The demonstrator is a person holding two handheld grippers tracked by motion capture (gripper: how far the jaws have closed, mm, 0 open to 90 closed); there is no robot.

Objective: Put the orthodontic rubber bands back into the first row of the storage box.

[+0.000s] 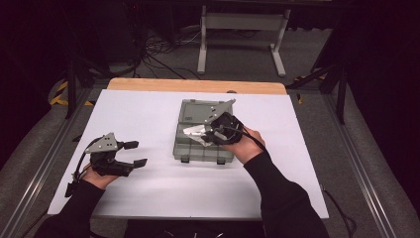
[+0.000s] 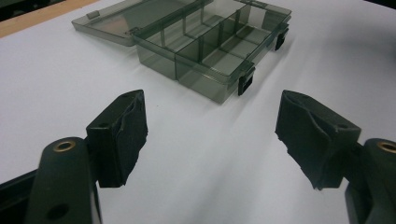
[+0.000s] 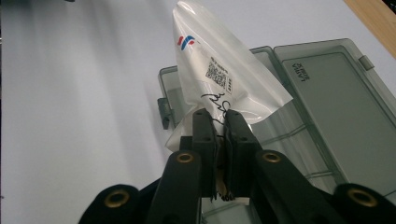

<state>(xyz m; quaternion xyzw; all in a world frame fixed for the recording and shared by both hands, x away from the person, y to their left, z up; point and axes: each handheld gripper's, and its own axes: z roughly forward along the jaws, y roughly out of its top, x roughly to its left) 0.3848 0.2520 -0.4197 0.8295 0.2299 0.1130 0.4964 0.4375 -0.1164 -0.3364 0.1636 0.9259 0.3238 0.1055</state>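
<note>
Above the open smoky-grey plastic compartment box (image 3: 322, 107) on the white desk (image 1: 148, 114): thin white printed plastic pouch (image 3: 219, 70), pinched at one edge in closed right gripper (image 3: 219, 116) jaws. Likely light, limp, slippery; best gripped at flat edge. Left gripper (image 2: 210, 126): jaws wide, empty.

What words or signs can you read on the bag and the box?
Red and blue stripe logo, no letters: on the clear plastic bag pinched in the right gripper.
Printed label with a square code on the bag: too small to read.
Black handwritten scribble on the bag, just above the jaws: not legible.
Raised lettering on the open lid of the grey compartment box: too blurred to read.
</note>
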